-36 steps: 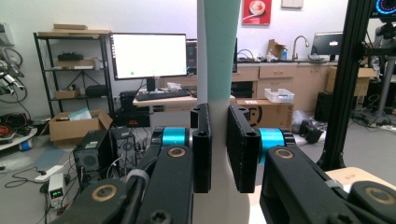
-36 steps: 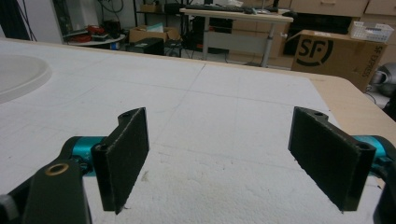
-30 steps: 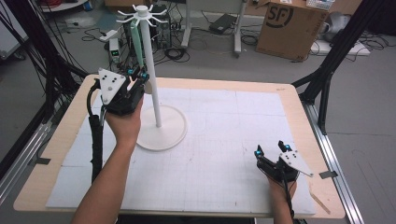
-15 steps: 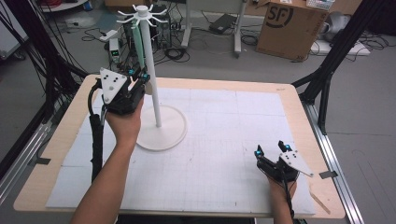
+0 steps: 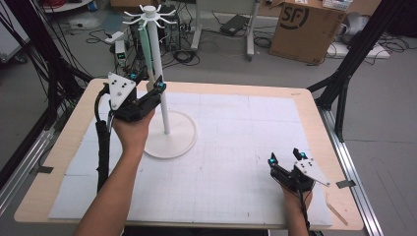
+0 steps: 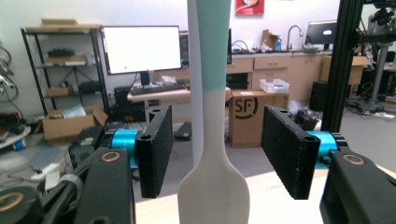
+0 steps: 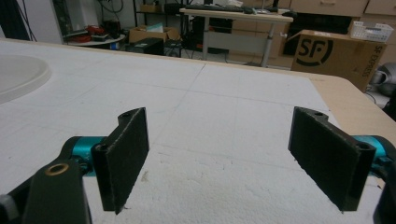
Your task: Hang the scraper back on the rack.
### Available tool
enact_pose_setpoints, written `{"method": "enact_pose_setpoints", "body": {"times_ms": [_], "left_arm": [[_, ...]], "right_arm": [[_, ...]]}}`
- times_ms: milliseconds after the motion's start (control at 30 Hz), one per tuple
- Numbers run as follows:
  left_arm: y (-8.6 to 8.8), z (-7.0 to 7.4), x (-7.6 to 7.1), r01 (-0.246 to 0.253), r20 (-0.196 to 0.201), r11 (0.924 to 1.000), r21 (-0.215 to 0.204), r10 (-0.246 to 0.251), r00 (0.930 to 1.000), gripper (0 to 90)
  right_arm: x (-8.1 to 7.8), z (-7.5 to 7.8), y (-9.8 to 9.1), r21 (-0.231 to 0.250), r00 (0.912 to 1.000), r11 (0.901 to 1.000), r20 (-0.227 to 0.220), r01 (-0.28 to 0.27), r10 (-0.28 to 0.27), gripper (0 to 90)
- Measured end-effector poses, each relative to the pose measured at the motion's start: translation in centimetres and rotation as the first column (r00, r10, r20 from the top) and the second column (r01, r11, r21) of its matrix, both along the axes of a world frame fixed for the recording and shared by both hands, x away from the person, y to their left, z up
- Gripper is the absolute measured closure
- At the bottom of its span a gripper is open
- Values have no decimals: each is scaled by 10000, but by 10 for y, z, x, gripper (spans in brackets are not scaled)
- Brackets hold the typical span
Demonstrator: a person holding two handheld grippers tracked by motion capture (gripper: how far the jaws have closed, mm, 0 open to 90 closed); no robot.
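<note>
The left gripper (image 5: 146, 84) was held up beside the white stand (image 5: 162, 103), and its fingers (image 6: 156, 149) had just been opening. They stood well apart, with the hanging spatula (image 6: 212, 116) between them and touching neither pad. The spatula, mint green above and pale at its broad lower end, hung upright along the stand's pole from the hooked crown at the top (image 5: 149, 12). The right gripper (image 5: 285, 160) rested low on the bench near its front right corner, well apart from the stand, its fingers (image 7: 123, 156) spread wide with nothing between them.

The bench (image 5: 305, 105) was a wooden board covered by a white gridded sheet (image 5: 246, 132), on which the stand's round base sat. Beyond it lay a grey floor with tangled cables (image 5: 184, 51), a cardboard box (image 5: 305, 24) and black frame struts (image 5: 354, 54).
</note>
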State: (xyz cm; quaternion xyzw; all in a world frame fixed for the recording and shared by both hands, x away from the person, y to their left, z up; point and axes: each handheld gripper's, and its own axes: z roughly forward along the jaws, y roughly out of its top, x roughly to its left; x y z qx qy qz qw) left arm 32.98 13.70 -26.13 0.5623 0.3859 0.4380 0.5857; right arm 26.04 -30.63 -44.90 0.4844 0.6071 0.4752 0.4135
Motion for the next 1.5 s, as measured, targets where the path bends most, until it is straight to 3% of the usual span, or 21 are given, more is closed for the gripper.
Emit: {"method": "enact_pose_setpoints", "body": {"times_ms": [67,600,967,1367,1500], "left_arm": [[1,0,1,-91,-60,9998,-158,90,9999,358],[12,-11,-5,148,-116,9999,-22,-148,9998,327],[27,-38,-30,302,99,9990,334,-306,9995,309],[42,-69,-58,410,261,9989,213,-416,9988,307],[49,-84,-68,359,353,9987,368,-372,9987,301]], "right_arm": [[0,0,0,-36,10000,10000,1,-5,5,192],[0,0,0,-31,10000,10000,-2,-5,5,193],[0,0,1,-69,10000,10000,-13,-41,41,192],[-1,0,1,-45,10000,10000,16,-68,68,192],[-1,0,2,-203,9999,9997,37,-130,131,191]]}}
